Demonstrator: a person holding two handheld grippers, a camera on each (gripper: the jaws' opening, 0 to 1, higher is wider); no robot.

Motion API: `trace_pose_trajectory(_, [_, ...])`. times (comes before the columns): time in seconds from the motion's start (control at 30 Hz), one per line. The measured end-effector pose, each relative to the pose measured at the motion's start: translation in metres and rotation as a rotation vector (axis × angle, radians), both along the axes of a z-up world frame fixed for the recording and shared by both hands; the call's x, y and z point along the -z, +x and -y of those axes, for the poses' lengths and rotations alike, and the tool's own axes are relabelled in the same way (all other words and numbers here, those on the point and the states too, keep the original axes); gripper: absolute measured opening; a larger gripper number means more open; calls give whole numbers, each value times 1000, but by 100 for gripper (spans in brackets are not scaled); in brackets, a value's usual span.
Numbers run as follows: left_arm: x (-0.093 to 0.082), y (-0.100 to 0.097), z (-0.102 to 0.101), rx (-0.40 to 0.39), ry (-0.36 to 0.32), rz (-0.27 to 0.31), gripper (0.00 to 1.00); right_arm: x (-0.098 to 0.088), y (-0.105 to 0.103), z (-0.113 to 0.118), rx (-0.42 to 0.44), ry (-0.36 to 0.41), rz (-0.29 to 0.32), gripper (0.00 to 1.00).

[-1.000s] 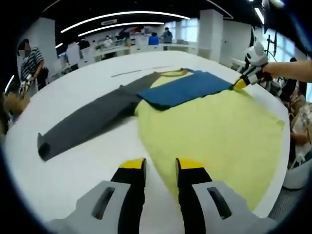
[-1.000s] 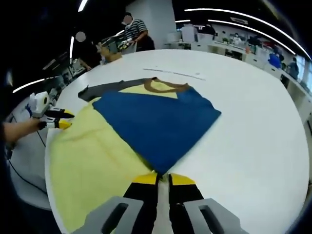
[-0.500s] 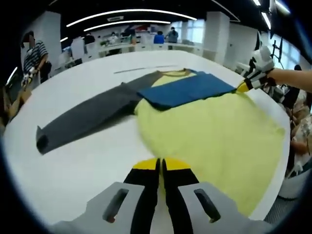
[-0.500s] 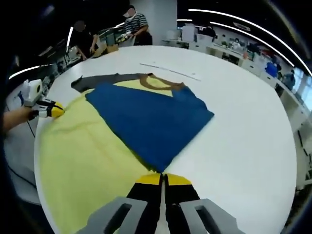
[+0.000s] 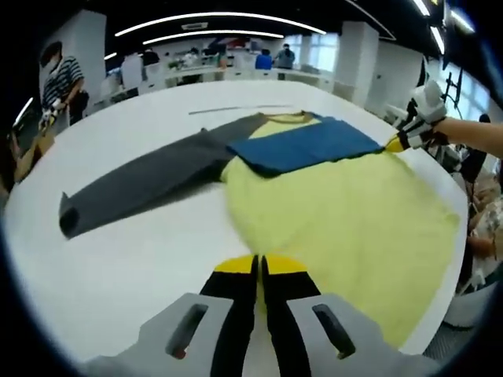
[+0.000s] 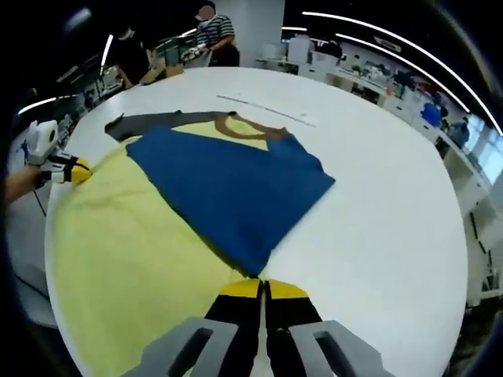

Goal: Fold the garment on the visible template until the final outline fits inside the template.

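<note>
A garment lies flat on the white table: a yellow body, a grey sleeve stretched out to the left, and a blue sleeve folded across the chest. My left gripper is shut on the yellow body's near side edge. In the right gripper view the blue sleeve runs down to my right gripper, which is shut on the garment where the blue cuff meets the yellow body. The right gripper also appears at the far right edge, and the left gripper at the left.
A thin dark line is marked on the table beyond the collar, also visible as a line in the right gripper view. A person in a striped shirt stands past the table's far left edge. Desks and other people fill the background.
My left gripper's jaws, open a second ago, have shut on the yellow edge. The right gripper stays shut on the garment; both views shifted slightly.
</note>
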State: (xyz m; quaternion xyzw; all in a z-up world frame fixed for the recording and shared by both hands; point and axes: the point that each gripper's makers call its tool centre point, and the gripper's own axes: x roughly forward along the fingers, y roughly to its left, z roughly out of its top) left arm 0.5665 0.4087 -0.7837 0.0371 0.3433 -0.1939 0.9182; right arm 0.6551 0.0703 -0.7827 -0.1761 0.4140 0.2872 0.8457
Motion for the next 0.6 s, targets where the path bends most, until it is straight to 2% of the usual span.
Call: trace_pose_trajectory(0.6, [0,-11,17,53,5,-18,0,-1,-7,15,14,-16,-19,0])
